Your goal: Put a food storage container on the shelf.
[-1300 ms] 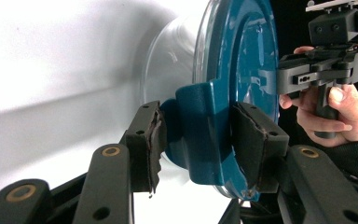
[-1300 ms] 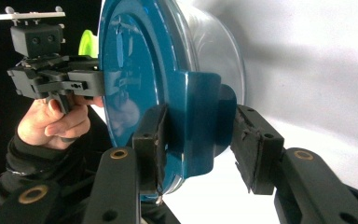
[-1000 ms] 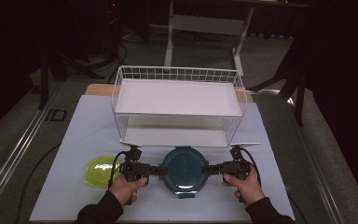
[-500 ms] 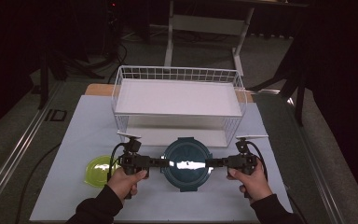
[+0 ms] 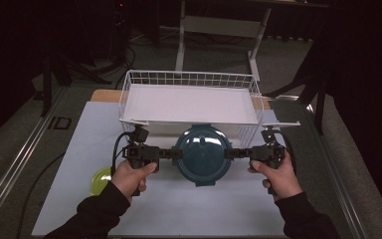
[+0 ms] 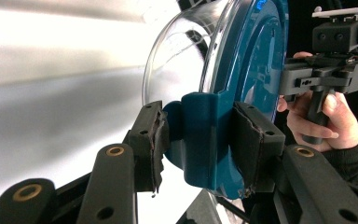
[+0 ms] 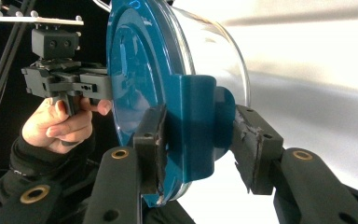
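Two grippers, left gripper (image 5: 165, 152) and right gripper (image 5: 239, 152), clamp their fingers on the lidded bowl's (image 5: 202, 155) side latches, carrying it above the counter's (image 5: 69, 164) middle; next, probably into the wire basket (image 5: 189, 78).

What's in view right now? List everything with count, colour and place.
Lidded container: one, clear bowl under a teal lid, lifted between both grippers in front of the basket.
Wire basket: one, white, at the far middle of the mat.
Small bowl: one, yellow-green, on the mat by the left forearm.
Mat: one, white, covering the table.
Left gripper: black, clamped on the lid's side tab.
Right gripper: black, clamped on the opposite tab.
Hands: two, dark sleeves, bottom of the high view.
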Action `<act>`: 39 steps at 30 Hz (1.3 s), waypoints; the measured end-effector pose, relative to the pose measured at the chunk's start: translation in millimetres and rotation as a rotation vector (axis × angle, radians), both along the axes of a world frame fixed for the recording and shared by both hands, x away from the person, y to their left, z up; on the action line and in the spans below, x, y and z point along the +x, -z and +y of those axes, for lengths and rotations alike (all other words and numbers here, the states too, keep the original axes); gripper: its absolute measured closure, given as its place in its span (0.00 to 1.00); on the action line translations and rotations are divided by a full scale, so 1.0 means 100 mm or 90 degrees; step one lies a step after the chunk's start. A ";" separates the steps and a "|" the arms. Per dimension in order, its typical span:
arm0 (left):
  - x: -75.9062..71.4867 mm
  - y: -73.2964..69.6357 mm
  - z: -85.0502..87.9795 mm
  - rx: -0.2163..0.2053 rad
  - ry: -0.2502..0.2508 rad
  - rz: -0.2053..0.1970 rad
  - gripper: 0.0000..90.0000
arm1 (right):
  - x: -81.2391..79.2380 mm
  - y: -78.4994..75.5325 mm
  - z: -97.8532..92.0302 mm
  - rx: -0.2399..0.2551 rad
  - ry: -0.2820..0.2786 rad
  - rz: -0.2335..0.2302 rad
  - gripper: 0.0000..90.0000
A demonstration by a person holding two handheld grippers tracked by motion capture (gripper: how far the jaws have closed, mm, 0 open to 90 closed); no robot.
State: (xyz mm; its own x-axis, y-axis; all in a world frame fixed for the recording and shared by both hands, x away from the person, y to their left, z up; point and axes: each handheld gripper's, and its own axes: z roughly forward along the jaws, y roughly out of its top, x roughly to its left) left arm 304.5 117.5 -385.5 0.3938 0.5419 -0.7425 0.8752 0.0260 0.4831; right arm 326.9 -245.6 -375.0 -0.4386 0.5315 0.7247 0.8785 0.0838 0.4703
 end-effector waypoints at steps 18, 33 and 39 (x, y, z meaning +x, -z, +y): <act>0.52 -0.53 0.14 -0.005 -0.026 -0.036 0.62 | 0.48 -0.51 0.14 0.012 0.019 -0.027 0.63; 0.99 -0.68 0.24 -0.015 -0.056 -0.024 0.62 | 0.97 -0.61 0.24 0.023 0.038 0.015 0.63; 1.11 -0.59 0.29 -0.051 -0.045 -0.002 0.61 | 1.07 -0.59 0.25 0.032 0.047 0.055 0.61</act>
State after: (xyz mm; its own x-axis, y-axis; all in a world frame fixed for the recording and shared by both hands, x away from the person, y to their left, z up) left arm 415.9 146.4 -326.6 0.3591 0.5068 -0.7837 0.8683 0.1264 0.4796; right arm 434.4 -220.8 -316.2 -0.3341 0.5216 0.7851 0.9190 -0.0045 0.3941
